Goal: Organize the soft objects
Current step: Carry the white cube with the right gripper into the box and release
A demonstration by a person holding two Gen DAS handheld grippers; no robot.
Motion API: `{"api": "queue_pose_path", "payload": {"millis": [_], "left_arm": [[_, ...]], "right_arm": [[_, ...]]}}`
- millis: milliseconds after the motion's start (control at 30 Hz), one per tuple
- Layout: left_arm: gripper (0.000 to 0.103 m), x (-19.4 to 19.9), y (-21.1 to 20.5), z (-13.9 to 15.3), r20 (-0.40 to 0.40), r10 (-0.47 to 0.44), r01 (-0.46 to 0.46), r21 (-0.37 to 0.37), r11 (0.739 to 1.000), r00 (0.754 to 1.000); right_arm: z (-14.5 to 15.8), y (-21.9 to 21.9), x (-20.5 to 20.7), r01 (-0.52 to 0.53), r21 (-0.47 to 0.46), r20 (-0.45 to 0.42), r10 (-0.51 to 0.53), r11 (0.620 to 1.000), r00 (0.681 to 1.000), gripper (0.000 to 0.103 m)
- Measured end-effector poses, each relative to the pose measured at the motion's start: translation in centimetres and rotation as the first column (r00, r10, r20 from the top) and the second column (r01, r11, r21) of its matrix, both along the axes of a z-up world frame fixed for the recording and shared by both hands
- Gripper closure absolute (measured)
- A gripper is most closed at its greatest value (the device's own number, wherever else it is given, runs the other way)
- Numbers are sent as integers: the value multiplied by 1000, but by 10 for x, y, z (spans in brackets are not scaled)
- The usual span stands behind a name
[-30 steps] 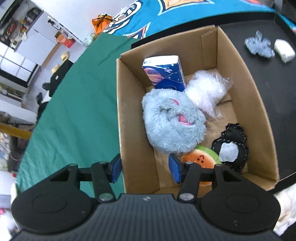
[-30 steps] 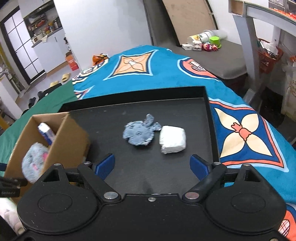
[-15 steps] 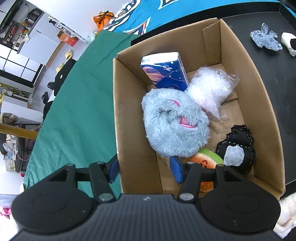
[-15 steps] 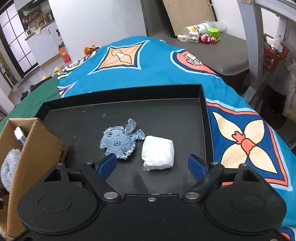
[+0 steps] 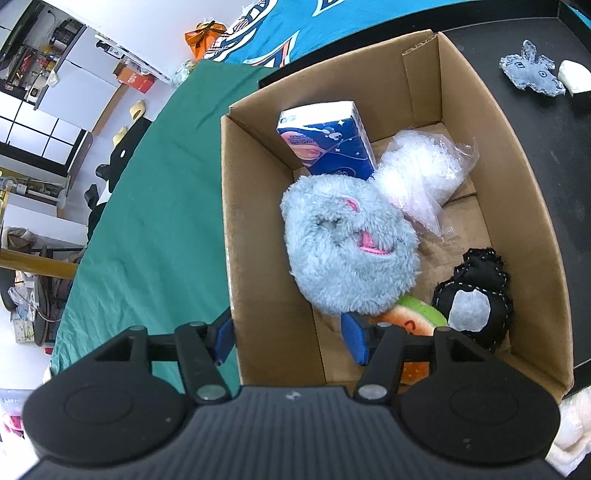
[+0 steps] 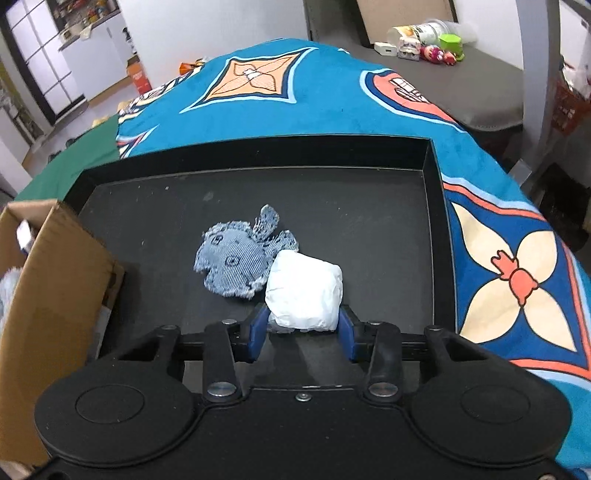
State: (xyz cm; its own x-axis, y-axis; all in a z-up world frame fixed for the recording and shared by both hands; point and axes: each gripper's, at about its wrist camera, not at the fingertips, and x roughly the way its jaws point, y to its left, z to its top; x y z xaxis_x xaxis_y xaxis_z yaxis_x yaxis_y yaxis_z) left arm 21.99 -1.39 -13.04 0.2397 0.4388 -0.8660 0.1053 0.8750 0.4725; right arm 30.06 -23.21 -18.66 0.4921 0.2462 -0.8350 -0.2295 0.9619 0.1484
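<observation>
White walls [image 6: 207, 26], grid-paned window [image 6: 40, 62], grey bench [image 6: 461, 85] behind

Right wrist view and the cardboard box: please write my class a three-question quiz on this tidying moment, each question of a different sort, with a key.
1. True or false: the right gripper has its fingers on either side of the white packet.
2. Which of these lies inside the cardboard box? A) the denim toy B) the fluffy grey toy C) a red cup
3. Fill in: the denim toy lies on the black ____.

Key: 1 true. 2 B; the denim toy lies outside the box, touching the white packet. 3 tray.
</observation>
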Motion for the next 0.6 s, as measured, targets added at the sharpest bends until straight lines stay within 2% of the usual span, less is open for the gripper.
{"api": "queue_pose_path", "payload": {"millis": [333, 600], "left_arm": [[45, -8, 6, 6, 19, 3, -2, -43, 999, 1000], [45, -15, 9, 11, 39, 3, 0, -64, 998, 999]], "right_arm": [[19, 2, -24, -5, 13, 2, 5, 1000, 1000, 64], [48, 10, -44, -16, 20, 44, 15, 1000, 999, 64]]}}
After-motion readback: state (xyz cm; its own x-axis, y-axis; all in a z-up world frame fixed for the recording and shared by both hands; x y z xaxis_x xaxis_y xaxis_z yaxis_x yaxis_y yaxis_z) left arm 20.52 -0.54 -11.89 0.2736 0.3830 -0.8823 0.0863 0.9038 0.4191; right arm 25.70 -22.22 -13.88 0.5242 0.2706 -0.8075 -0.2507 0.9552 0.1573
